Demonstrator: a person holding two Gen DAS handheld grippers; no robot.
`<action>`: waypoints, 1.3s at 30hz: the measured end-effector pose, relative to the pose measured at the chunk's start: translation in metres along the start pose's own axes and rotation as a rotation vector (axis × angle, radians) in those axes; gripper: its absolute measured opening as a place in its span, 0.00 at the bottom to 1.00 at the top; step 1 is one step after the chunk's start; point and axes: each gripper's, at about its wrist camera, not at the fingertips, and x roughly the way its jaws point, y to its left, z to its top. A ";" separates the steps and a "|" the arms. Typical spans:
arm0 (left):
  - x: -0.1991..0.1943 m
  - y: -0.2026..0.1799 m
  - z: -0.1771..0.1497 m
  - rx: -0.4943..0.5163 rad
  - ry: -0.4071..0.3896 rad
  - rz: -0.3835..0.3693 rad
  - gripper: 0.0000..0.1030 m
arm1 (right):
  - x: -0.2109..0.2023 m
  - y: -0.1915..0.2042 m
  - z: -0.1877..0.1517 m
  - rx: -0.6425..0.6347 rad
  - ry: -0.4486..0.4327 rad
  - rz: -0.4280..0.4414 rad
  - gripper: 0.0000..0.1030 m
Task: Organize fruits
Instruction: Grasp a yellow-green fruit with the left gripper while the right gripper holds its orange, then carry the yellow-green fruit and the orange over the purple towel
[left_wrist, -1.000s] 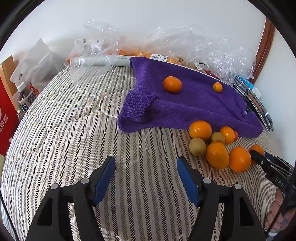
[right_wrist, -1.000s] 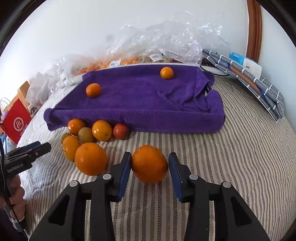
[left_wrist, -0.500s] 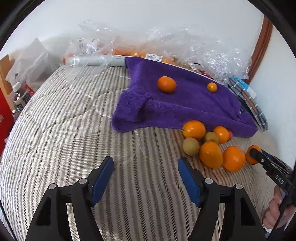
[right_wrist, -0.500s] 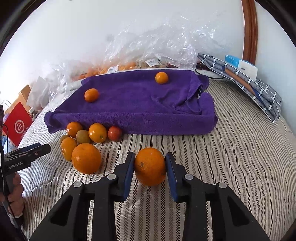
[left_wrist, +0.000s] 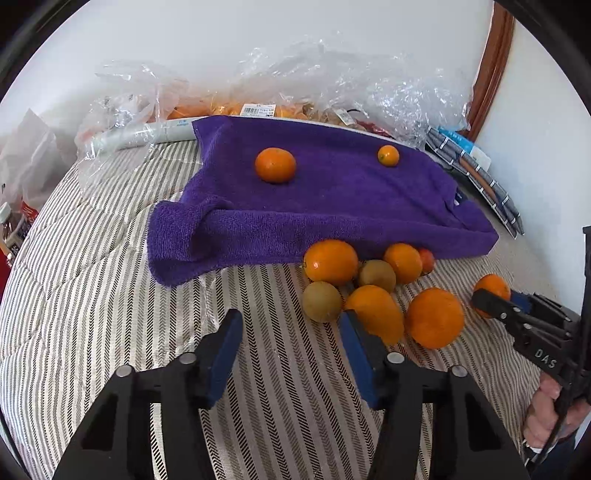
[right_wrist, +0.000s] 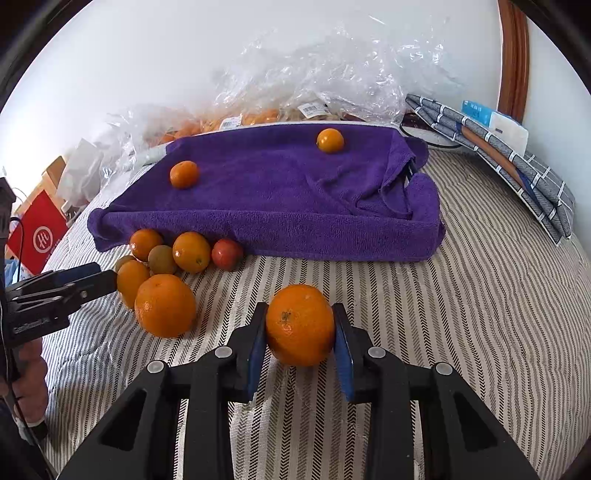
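Jaws of right gripper (right_wrist: 300, 332) clamped on orange (right_wrist: 300, 325).

Your left gripper (left_wrist: 290, 354) has bare striped bedding (left_wrist: 110, 295) open from nine to twelve o'clock. At one o'clock a fruit cluster (left_wrist: 369, 280) blocks you, one orange beside the right finger. The purple towel (left_wrist: 332, 206) walls off twelve o'clock. At three o'clock your right gripper (left_wrist: 495, 299) crowds the gap.

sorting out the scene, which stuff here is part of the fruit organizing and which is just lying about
Job: held orange in right gripper; left gripper; fruit pile; purple towel with two oranges.
Lying about: plastic bags; folded checked cloth; red bag.
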 end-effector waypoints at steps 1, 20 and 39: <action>0.002 -0.001 0.000 -0.001 0.004 -0.004 0.47 | -0.001 -0.002 -0.001 0.004 -0.005 0.003 0.32; 0.003 -0.008 0.000 -0.037 -0.045 -0.071 0.24 | -0.010 -0.008 -0.003 0.035 -0.052 0.059 0.32; -0.036 0.005 0.008 -0.072 -0.180 -0.080 0.24 | -0.018 -0.009 -0.002 0.042 -0.064 -0.003 0.32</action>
